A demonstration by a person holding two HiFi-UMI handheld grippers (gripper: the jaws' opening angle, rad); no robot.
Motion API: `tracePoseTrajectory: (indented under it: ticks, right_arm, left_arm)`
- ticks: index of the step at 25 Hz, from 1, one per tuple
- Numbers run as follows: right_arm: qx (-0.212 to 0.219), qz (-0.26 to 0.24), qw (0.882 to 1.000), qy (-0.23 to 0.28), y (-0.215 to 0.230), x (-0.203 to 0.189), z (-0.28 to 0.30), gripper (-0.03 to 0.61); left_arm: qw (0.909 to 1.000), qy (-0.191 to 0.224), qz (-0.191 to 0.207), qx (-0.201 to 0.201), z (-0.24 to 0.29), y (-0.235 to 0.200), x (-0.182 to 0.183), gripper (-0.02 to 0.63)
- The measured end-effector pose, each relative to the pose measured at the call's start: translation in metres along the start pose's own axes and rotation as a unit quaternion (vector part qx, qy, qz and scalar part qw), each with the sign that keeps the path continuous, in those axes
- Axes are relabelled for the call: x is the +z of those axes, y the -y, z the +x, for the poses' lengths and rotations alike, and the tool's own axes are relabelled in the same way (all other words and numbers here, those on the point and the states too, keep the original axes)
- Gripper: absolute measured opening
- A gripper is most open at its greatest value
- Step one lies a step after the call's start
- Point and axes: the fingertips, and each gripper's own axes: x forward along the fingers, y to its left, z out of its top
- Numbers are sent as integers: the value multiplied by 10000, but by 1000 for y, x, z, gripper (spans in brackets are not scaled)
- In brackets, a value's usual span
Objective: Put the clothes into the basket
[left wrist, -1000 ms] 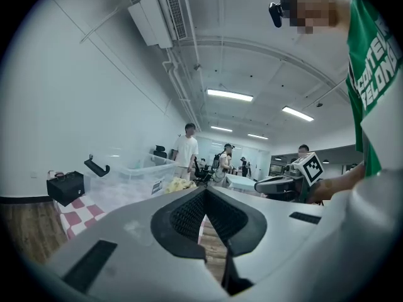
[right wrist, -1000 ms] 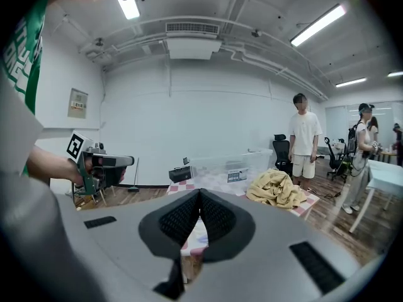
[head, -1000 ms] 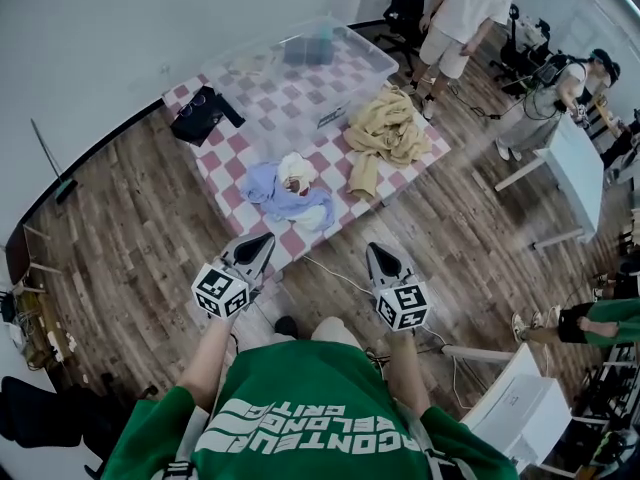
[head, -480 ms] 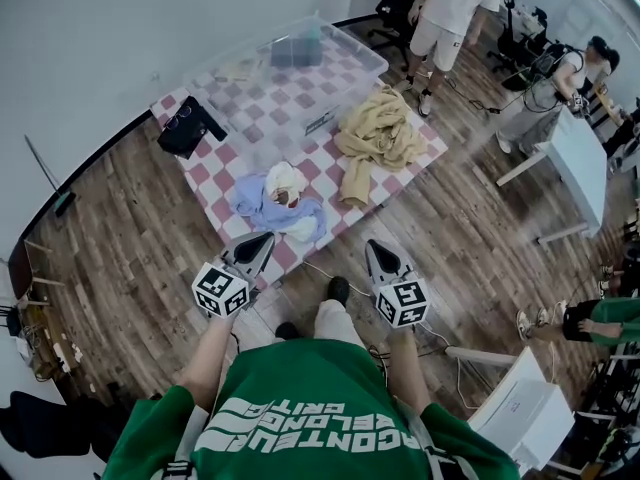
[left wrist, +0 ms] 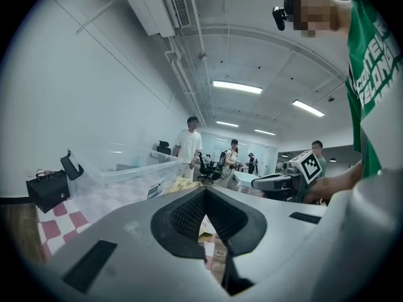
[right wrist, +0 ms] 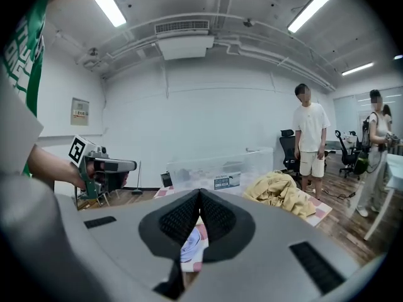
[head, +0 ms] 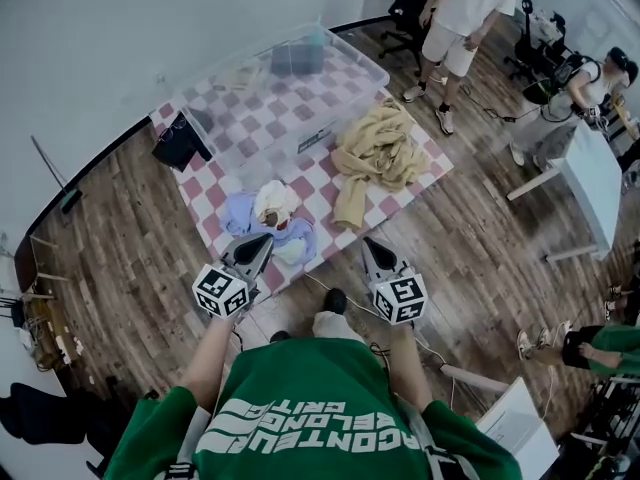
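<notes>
A clear plastic basket (head: 285,88) stands at the far side of a pink-and-white checkered mat (head: 200,193) on the floor. A tan garment (head: 378,148) lies heaped on the mat's right side. A pale blue and white bundle of clothes (head: 268,220) lies at the mat's near edge. My left gripper (head: 262,240) is shut and empty, held just short of the blue bundle. Level with it to the right, my right gripper (head: 367,243) is likewise shut and empty. The basket (right wrist: 220,165) and the tan garment (right wrist: 279,192) show beyond the right gripper's closed jaws.
A black bag (head: 178,140) sits on the mat's far left corner. A person in white (head: 462,13) stands past the basket, and another person (head: 575,93) stands by a white table (head: 590,173) at right. A cable (head: 335,278) runs over the wood floor by my feet.
I have stepped toward the mat, so mat, basket and clothes sit nearer and lower in the head view. Both grippers keep their pose and stay shut.
</notes>
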Motion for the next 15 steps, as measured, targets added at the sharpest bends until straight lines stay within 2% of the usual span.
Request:
tracePoseTrajectory:
  ticks: [15]
  right_arm:
    - [896,-161,9956,-209,63,6,54,9]
  left_arm:
    - [9971,-90,-167,735,61,-14,0,2]
